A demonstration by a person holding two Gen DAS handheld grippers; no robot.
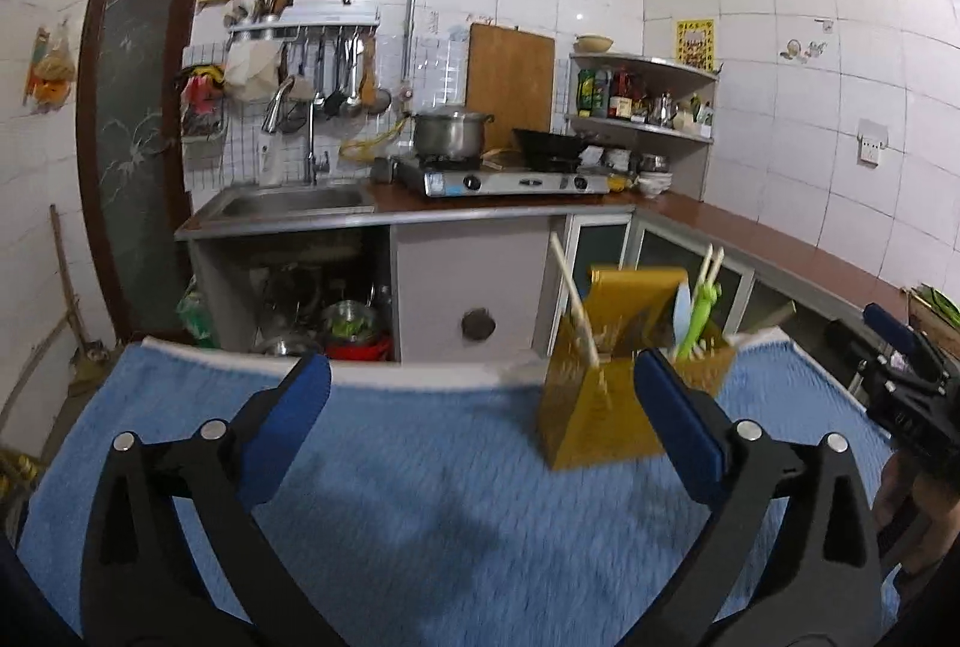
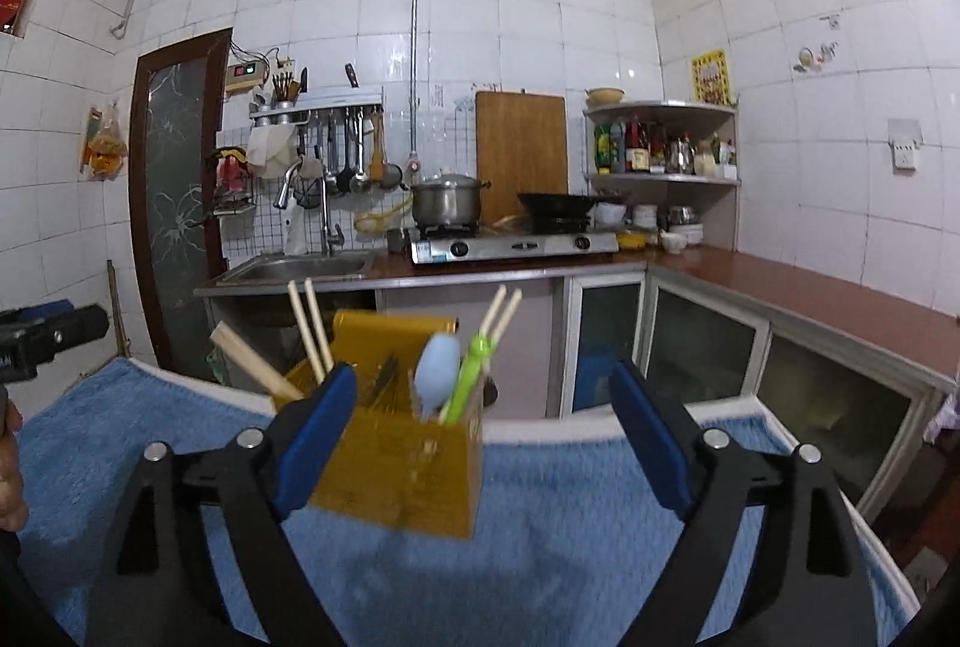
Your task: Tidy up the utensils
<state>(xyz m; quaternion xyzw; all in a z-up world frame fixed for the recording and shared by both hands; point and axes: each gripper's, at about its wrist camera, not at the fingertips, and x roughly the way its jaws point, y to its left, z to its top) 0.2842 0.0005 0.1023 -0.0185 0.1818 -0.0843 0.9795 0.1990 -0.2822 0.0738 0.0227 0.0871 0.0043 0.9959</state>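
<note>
A golden utensil holder (image 1: 594, 419) stands on the blue towel (image 1: 420, 497) near its far edge. It holds pale chopsticks (image 1: 576, 299), a light blue spoon (image 1: 684, 314) and a green utensil (image 1: 703, 311). My left gripper (image 1: 480, 371) is open and empty, with the holder just behind its right finger. In the right wrist view the holder (image 2: 402, 467) sits behind the left finger of my right gripper (image 2: 483, 380), which is open and empty too. Chopsticks (image 2: 312, 329), a blue spoon (image 2: 437, 356), the green utensil (image 2: 474, 371) and a wooden stick (image 2: 252, 359) rise from it.
The towel (image 2: 600, 527) ends in a white edge just past the holder. Beyond a gap is the kitchen counter (image 2: 810, 287) with a sink (image 2: 300, 266), a stove (image 2: 516, 245) with a pot (image 2: 447, 203), and a corner shelf (image 2: 666, 143). A hand (image 2: 9, 467) shows at the left edge.
</note>
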